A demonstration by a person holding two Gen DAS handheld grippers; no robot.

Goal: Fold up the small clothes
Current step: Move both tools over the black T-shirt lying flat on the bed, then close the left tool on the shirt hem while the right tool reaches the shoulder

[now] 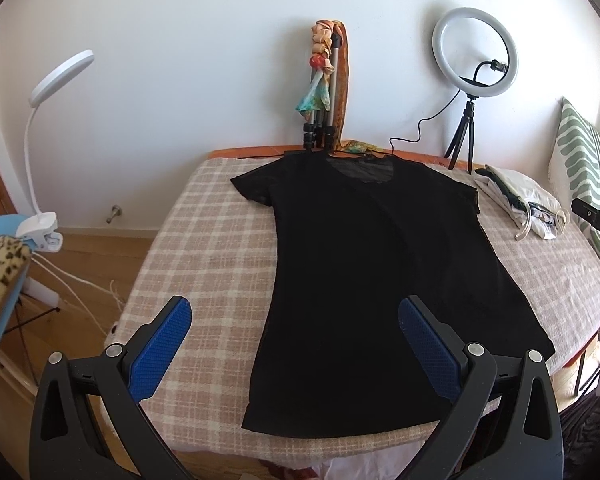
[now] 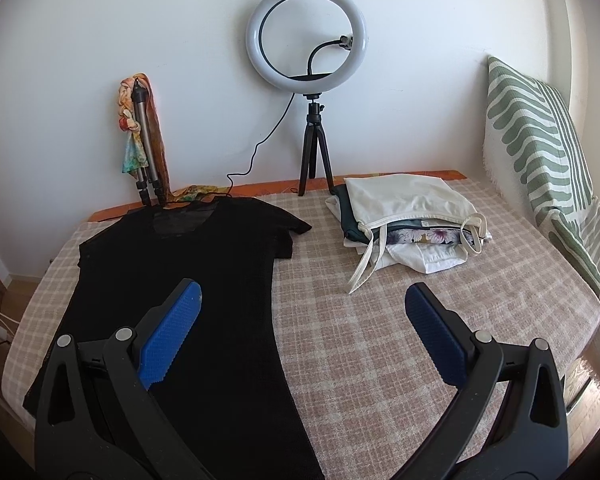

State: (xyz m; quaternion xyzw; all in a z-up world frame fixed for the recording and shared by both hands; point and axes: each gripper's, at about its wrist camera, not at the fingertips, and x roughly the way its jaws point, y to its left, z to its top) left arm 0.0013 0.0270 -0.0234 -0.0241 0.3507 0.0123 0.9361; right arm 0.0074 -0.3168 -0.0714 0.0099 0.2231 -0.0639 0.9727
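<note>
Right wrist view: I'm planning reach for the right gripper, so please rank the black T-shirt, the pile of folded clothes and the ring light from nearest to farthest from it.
1. Black T-shirt, under the right gripper's left finger.
2. Pile of folded clothes, ahead to the right on the checked blanket.
3. Ring light, at the far edge by the wall.

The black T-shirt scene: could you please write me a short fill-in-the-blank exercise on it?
1. The black T-shirt lies ____ on the checked blanket.
2. The jaws of both the left gripper and the right gripper are ____.
3. The ring light stands on a small ____.

Missing words: flat; open; tripod
</note>
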